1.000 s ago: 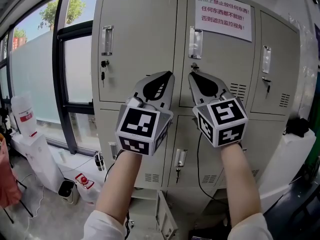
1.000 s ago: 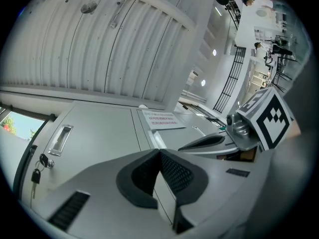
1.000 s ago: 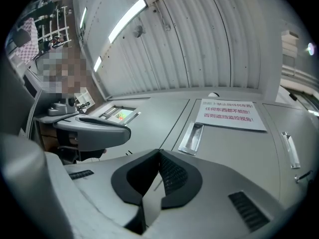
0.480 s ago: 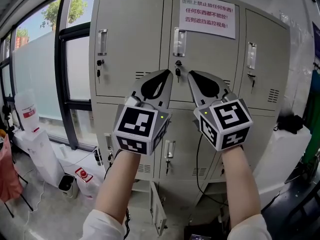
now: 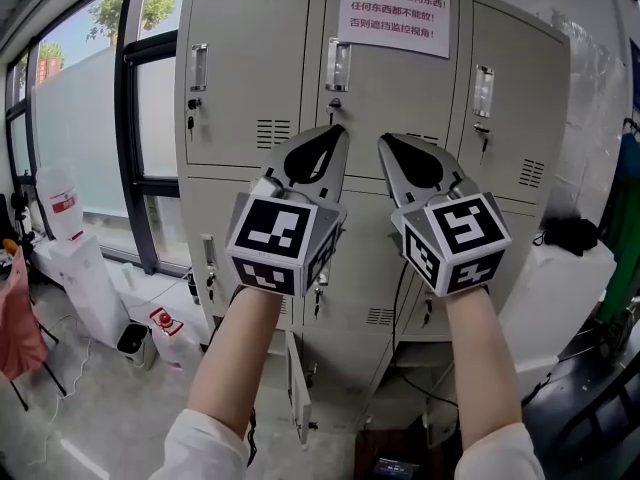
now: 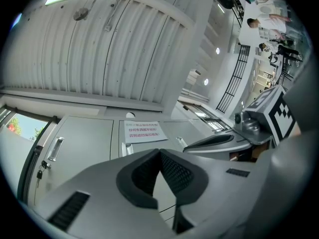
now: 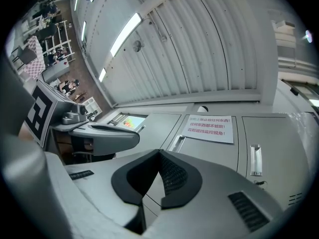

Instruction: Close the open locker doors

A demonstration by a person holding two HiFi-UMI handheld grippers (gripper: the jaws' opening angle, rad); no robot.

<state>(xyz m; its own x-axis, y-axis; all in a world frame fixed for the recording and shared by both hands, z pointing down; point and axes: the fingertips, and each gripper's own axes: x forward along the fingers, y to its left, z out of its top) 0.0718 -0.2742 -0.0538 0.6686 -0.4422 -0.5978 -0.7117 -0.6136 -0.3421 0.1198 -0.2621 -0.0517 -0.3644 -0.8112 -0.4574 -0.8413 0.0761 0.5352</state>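
A grey locker cabinet [image 5: 245,68] with three columns of doors stands ahead of me. Its upper and middle doors sit flush. One bottom-row door [image 5: 297,383] hangs open, seen edge-on, swung out toward me. Both grippers are raised side by side in front of the middle row, away from the cabinet. My left gripper [image 5: 340,129] is shut with nothing in it, and so is my right gripper [image 5: 381,139]. The left gripper view shows its jaws [image 6: 159,151] meeting under the locker top [image 6: 84,143]. The right gripper view shows the same [image 7: 159,152].
A white paper sign [image 5: 392,16] with red print is stuck on the top middle door. A window and a white water container [image 5: 62,203] are at the left, with a red-and-white object [image 5: 165,325] on the floor. A white box [image 5: 560,298] stands to the right.
The locker now looks smaller and sits higher and further left in the head view. More of the open bottom door shows. Both grippers remain shut and side by side.
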